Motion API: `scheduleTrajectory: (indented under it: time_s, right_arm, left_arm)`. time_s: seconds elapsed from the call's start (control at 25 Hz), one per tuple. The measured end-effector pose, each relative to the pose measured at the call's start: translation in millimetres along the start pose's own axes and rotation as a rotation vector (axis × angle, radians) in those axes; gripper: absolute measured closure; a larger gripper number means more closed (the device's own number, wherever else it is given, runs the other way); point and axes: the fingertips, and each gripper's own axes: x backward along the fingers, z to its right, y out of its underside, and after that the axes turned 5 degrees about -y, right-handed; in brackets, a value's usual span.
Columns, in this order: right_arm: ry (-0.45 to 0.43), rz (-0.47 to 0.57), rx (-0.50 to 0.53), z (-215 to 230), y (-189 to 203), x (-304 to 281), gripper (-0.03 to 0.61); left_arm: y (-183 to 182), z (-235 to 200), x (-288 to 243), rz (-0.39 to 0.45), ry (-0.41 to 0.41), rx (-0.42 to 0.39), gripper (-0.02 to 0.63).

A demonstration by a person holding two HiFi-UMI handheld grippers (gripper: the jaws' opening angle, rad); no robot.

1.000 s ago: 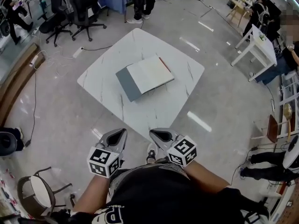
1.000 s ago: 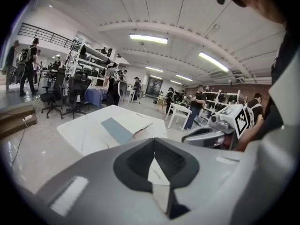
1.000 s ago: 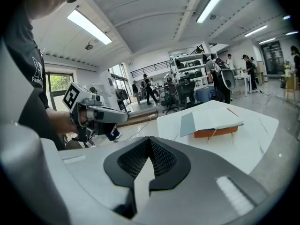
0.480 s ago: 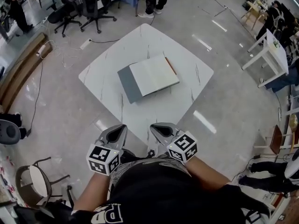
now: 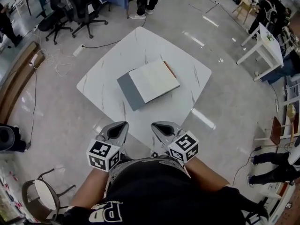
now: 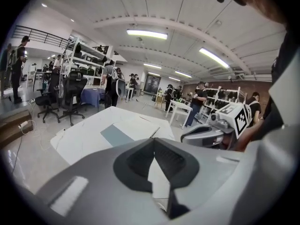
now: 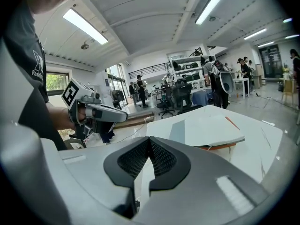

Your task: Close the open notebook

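Note:
The open notebook lies in the middle of the white marble table, white pages up, a grey cover flap spread to its left and an orange edge along its right side. It also shows in the left gripper view as the notebook and in the right gripper view as the notebook. My left gripper and right gripper are held side by side close to my body, short of the table's near corner. Both are shut with nothing between the jaws; left gripper, right gripper.
Black office chairs stand beyond the table's far left. A white side table is at the far right and a round-seat chair at my lower left. A cable runs over the shiny floor. People stand around the room.
The view has drifted slightly. Both grippers stay shut near my body, and the notebook lies open as before.

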Motion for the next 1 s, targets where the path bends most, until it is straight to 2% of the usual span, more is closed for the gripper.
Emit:
scheduleTrajectory:
  time_s: [0.48,1.0]
  right_arm:
    - [0.077,0.001,-0.024,-10,-3,-34,0.581]
    - [0.111,-0.019,-0.018,-14,1,-44,0.581]
  left_arm:
    - [6,-36,0,-0.032,0.080,-0.033,0.555]
    - [15,-47,2,-0.041,0.100,-0.023,0.555]
